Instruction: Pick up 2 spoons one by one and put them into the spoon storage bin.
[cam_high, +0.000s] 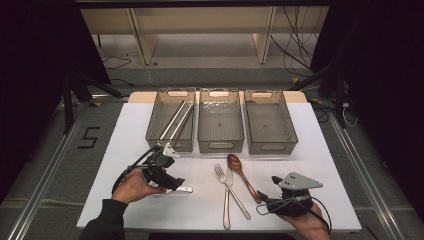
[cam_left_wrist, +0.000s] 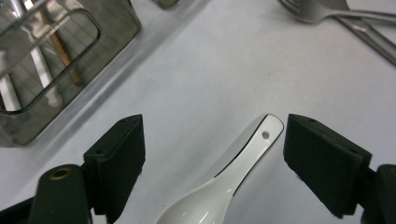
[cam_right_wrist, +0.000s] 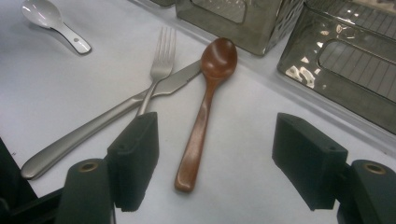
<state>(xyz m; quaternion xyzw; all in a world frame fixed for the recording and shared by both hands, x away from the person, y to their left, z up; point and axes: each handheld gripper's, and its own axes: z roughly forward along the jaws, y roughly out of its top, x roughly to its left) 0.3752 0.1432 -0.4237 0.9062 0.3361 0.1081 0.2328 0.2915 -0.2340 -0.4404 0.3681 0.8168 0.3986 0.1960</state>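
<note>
At lower left of the high view, left gripper (cam_high: 172, 183) low over the white spoon (cam_left_wrist: 233, 175), jaws spread wide either side of its handle, pads clear of it; at lower right, right gripper (cam_high: 263, 197) gaping empty beside the wooden spoon (cam_right_wrist: 203, 112)

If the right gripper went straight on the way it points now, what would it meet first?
Most likely the wooden spoon, whose handle lies between the open right gripper jaws; depth is hard to judge.
</note>
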